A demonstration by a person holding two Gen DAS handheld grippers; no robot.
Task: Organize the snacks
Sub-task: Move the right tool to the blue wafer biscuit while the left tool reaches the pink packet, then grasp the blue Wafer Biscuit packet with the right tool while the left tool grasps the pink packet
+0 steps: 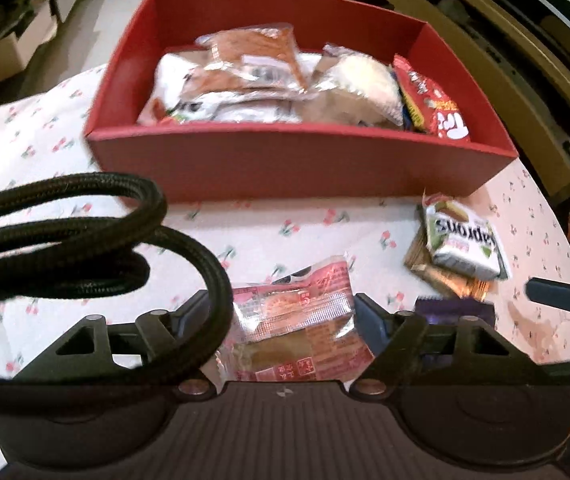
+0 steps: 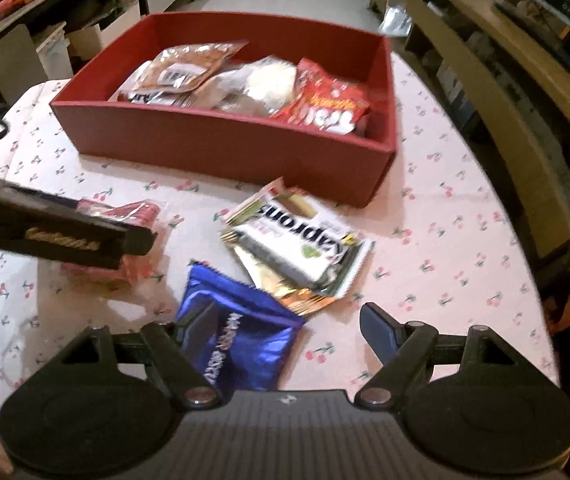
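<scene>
1. Cherry-print tablecloth [image 2: 445,216] covers a rounded table; the red box [image 2: 221,148] sits toward its far edge, the box's right corner near the cloth's right edge.
2. Bare cloth lies between the box's near wall and the loose packets, and more along the right edge beside the white wrapper.
3. Inside the box lie clear-wrapped pastries [image 1: 245,68] on the left and a red bag [image 2: 325,108] against the right wall.
4. The left gripper [image 1: 285,316] points down over a pink packet [image 1: 297,320] on the near part of the cloth; its jaws stand partly open on either side of the packet, and whether the pads touch it I cannot tell.
5. The right gripper [image 2: 285,332] is wide open over a blue packet [image 2: 241,340]; its left finger lies against the packet, its right finger hangs clear over bare cloth.
6. A white wrapper [image 2: 305,240] rests on a gold sachet [image 2: 281,292] just beyond the blue packet.
7. The white wrapper reads "Kaprons" upside down; the blue packet's pale lettering is too blurred to read.
</scene>
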